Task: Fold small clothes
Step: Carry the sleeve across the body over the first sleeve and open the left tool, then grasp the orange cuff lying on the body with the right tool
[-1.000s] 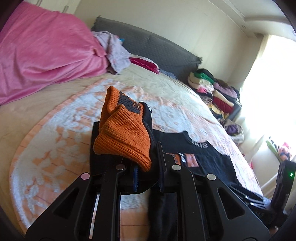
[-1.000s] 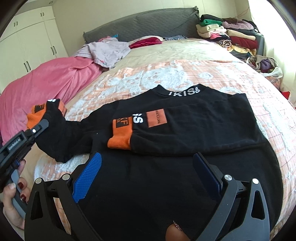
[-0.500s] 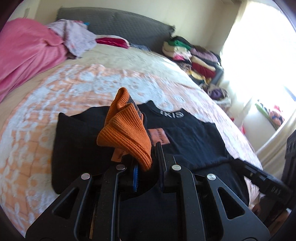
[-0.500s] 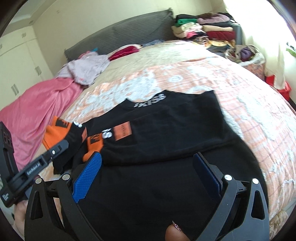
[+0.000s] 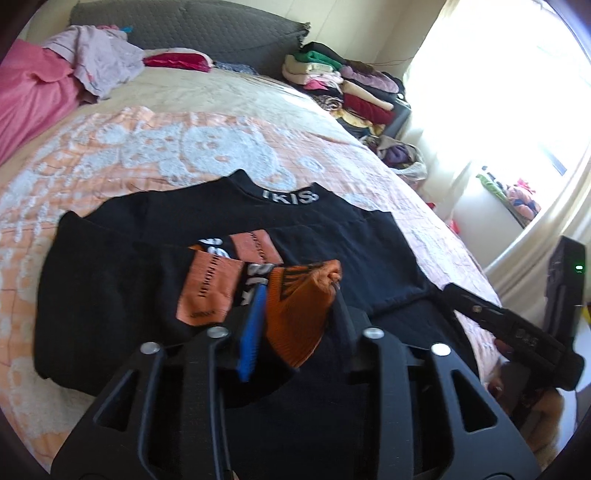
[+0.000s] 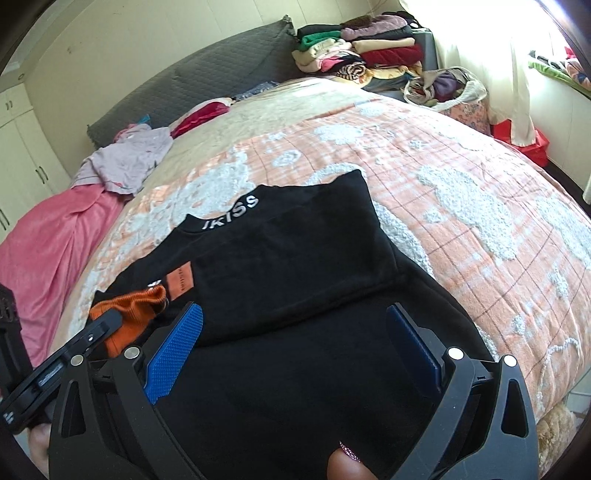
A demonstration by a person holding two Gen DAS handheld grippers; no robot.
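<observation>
A black sweater (image 5: pixel 332 229) with white neck lettering lies flat on the orange-and-white bedspread (image 5: pixel 147 147). One sleeve is folded across the chest, its orange cuff (image 5: pixel 207 291) lying flat. The other sleeve's orange ribbed cuff (image 5: pixel 295 317) sits between the jaws of my left gripper (image 5: pixel 299 295), which are opening; the pads no longer press on it. In the right wrist view that cuff (image 6: pixel 136 306) lies at the sweater's (image 6: pixel 295 251) left edge beside the left gripper (image 6: pixel 92 332). My right gripper (image 6: pixel 295 314) stands open over the sweater's lower body, holding nothing.
A pink blanket (image 6: pixel 48 251) and a lilac garment (image 6: pixel 125 162) lie at the bed's left. A grey headboard (image 5: pixel 192 33) is behind. Stacked folded clothes (image 6: pixel 354 48) and a bag of clothes (image 6: pixel 443 88) sit at the far right. The bed edge drops off on the right.
The left gripper carried the orange cuff across onto the sweater's chest and its jaws have parted. The right gripper shifted and rolled slightly, staying open over the hem.
</observation>
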